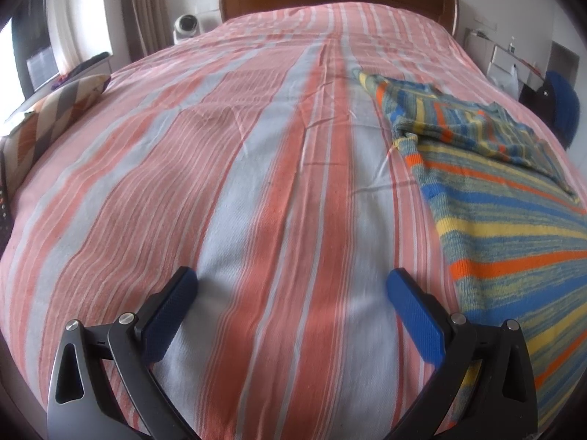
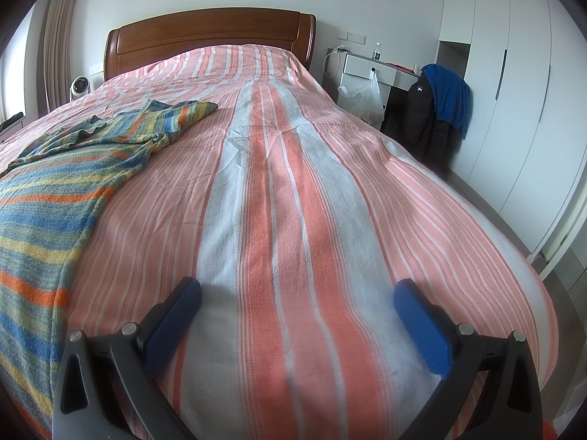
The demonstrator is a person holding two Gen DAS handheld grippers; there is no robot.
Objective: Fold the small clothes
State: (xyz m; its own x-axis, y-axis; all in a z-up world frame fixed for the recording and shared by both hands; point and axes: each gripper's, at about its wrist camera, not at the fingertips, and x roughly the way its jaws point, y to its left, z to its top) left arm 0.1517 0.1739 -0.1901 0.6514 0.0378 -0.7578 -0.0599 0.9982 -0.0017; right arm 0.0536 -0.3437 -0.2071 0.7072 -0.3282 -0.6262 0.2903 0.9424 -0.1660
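Note:
A striped knit sweater (image 1: pixel 506 227) in blue, yellow, green and orange lies flat on the bed, at the right of the left wrist view. One sleeve is folded across its upper part. In the right wrist view the same sweater (image 2: pixel 55 183) fills the left side. My left gripper (image 1: pixel 291 282) is open just above the bedspread, with the sweater's left edge beside its right finger. My right gripper (image 2: pixel 297 291) is open too, over bare bedspread to the right of the sweater. Neither holds anything.
The bed wears a pink, red and grey striped bedspread (image 2: pixel 293 183) and has a wooden headboard (image 2: pixel 209 36). A patterned cushion (image 1: pixel 55 121) lies at the left bed edge. Right of the bed stand a desk (image 2: pixel 374 69), a chair draped with jackets (image 2: pixel 436 110) and white wardrobes (image 2: pixel 513 73).

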